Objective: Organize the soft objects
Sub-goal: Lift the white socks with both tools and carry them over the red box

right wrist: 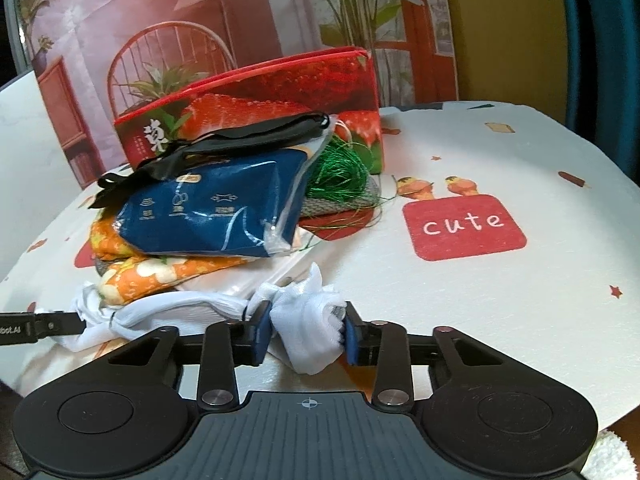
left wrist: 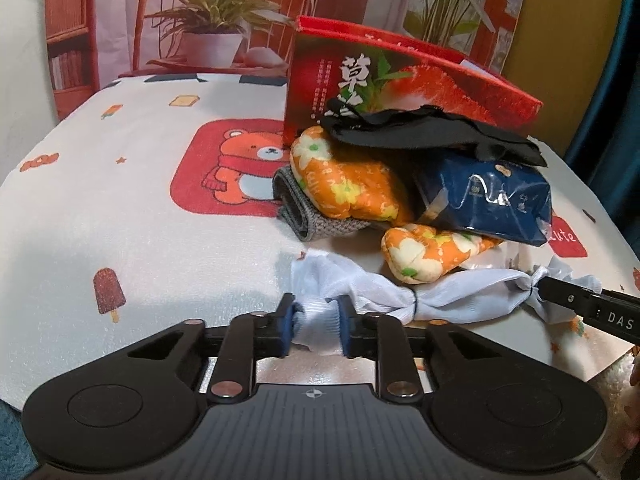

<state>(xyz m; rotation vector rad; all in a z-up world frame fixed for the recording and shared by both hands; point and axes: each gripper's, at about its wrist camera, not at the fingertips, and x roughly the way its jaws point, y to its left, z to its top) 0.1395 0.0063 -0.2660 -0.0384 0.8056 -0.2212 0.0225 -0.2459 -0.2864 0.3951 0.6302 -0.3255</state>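
Nearest, at the table's front edge, the left gripper point(left wrist: 317, 330) is clamped on one end of a pale blue-white cloth point(left wrist: 372, 300), its blue pads pressing the fabric from both sides. The right gripper point(right wrist: 305, 334) pinches the other end of the same cloth, bunched white between its pads. The cloth stretches along the front edge between the two, tied off at points along its length, and lies on the printed tablecloth point(left wrist: 140, 216).

Just behind the cloth sits a heap of soft things. An orange floral padded piece point(left wrist: 420, 256) lies lowest and nearest, touching the cloth. Beside it a second orange floral piece point(left wrist: 344, 184) rests on a folded grey knit item point(left wrist: 304, 216). A dark blue plastic-wrapped pack point(left wrist: 484, 196) leans over the orange pieces, and a black fabric piece point(left wrist: 420, 130) is draped across the top of the pack. From the right wrist view, a tangle of green thread point(right wrist: 340, 176) lies at the heap's right side over a grey knit piece.

Farthest back, toward the table's far edge, a red strawberry-printed box point(left wrist: 400, 76) stands upright against the heap; what it holds cannot be seen.
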